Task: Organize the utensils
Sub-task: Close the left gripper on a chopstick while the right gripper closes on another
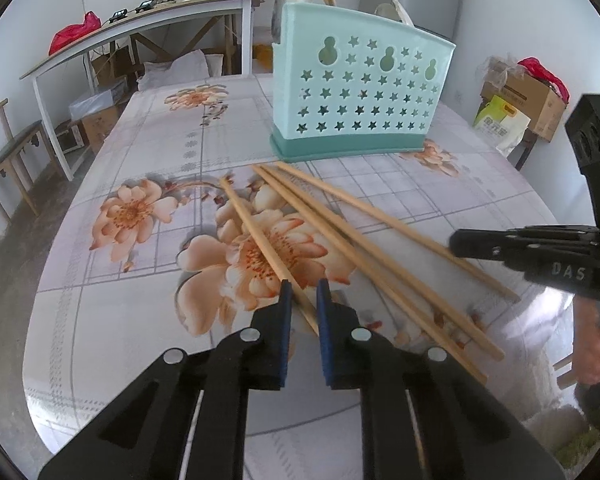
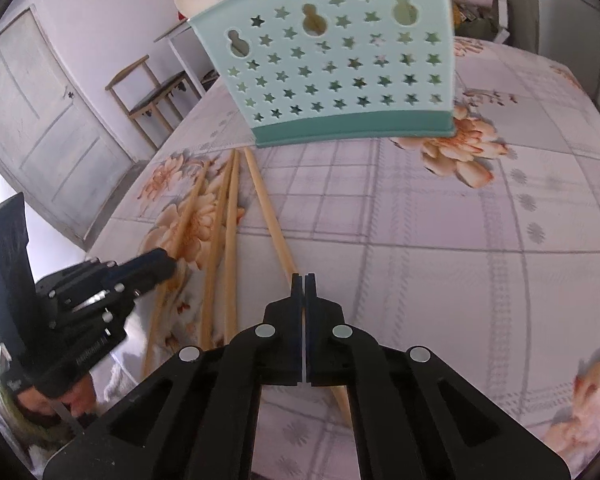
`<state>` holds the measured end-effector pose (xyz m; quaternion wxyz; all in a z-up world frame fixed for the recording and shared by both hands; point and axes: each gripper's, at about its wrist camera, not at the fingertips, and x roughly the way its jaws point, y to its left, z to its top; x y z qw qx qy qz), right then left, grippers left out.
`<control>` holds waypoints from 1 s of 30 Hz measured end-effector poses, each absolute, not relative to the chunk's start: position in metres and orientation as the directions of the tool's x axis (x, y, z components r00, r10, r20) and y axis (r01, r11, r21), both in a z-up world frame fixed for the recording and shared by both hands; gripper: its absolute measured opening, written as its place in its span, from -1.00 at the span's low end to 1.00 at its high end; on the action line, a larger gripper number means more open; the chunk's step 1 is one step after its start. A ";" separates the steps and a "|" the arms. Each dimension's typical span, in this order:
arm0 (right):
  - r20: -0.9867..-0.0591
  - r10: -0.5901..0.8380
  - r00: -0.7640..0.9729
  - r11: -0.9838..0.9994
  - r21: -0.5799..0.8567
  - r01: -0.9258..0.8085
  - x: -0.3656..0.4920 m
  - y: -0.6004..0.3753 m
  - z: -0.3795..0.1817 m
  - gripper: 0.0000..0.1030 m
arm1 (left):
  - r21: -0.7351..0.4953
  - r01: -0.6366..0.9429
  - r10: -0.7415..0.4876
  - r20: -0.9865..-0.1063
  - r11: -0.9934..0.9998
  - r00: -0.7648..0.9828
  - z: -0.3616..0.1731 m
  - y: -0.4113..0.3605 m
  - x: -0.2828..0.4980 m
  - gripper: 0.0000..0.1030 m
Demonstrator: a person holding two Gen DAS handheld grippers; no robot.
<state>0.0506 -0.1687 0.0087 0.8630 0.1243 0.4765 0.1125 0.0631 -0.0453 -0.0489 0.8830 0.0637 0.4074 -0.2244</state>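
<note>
Several wooden chopsticks [image 1: 364,248] lie fanned on the floral tablecloth [image 1: 112,320], in front of a teal utensil holder [image 1: 360,88] with star holes. The holder has pale spoons and chopsticks standing in it. My left gripper [image 1: 304,284] is shut on the leftmost chopstick [image 1: 256,236], which runs aslant between its blue pads. In the right wrist view this left gripper [image 2: 166,266] sits low at that chopstick. My right gripper [image 2: 304,277] is shut, pads together, with nothing held. The rightmost chopstick [image 2: 266,204] passes under it. From the left wrist view the right gripper [image 1: 454,244] reaches in from the right.
A white desk [image 1: 140,28] with clutter and a wooden chair [image 1: 8,152] stand beyond the table's left. Cardboard boxes [image 1: 528,96] and a bag sit at the right. A person's hand [image 1: 596,348] holds the right gripper. A door [image 2: 40,128] shows at the left.
</note>
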 end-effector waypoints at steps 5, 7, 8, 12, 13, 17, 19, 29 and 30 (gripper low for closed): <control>-0.811 0.289 0.508 0.947 0.320 -0.027 0.034 -0.189 0.010 -1.00 | -0.081 0.431 -0.334 -0.763 0.899 0.554 -0.048 -0.033 0.057 -0.82; -0.821 0.266 0.506 0.949 0.315 0.012 0.027 -0.202 0.010 -1.00 | -0.075 0.429 -0.326 -0.768 0.900 0.551 -0.049 -0.028 0.055 -0.81; -0.822 0.261 0.505 0.948 0.316 0.024 0.025 -0.205 0.011 -1.00 | -0.073 0.429 -0.324 -0.770 0.900 0.549 -0.049 -0.028 0.055 -0.81; -0.819 0.273 0.505 0.941 0.337 0.037 0.023 -0.216 0.013 -0.93 | -0.067 0.440 -0.322 -0.780 0.896 0.536 -0.048 -0.026 0.059 -0.76; -0.816 0.272 0.510 0.942 0.333 0.029 0.025 -0.215 0.015 -0.92 | -0.072 0.442 -0.324 -0.785 0.894 0.528 -0.047 -0.026 0.062 -0.66; -0.804 0.286 0.521 0.947 0.321 -0.023 0.040 -0.203 0.021 -0.72 | -0.095 0.438 -0.331 -0.799 0.894 0.502 -0.046 -0.028 0.075 -0.41; -0.803 0.294 0.518 0.949 0.308 -0.061 0.051 -0.194 0.021 -0.59 | -0.105 0.429 -0.331 -0.803 0.897 0.496 -0.047 -0.029 0.084 -0.41; -0.829 0.288 0.479 0.954 0.208 -0.214 0.102 -0.147 0.008 -0.57 | -0.088 0.381 -0.292 -0.805 0.920 0.517 -0.049 -0.027 0.118 -0.41; -0.831 0.281 0.480 0.954 0.189 -0.232 0.106 -0.142 0.008 -0.57 | -0.085 0.380 -0.289 -0.804 0.921 0.520 -0.050 -0.028 0.122 -0.41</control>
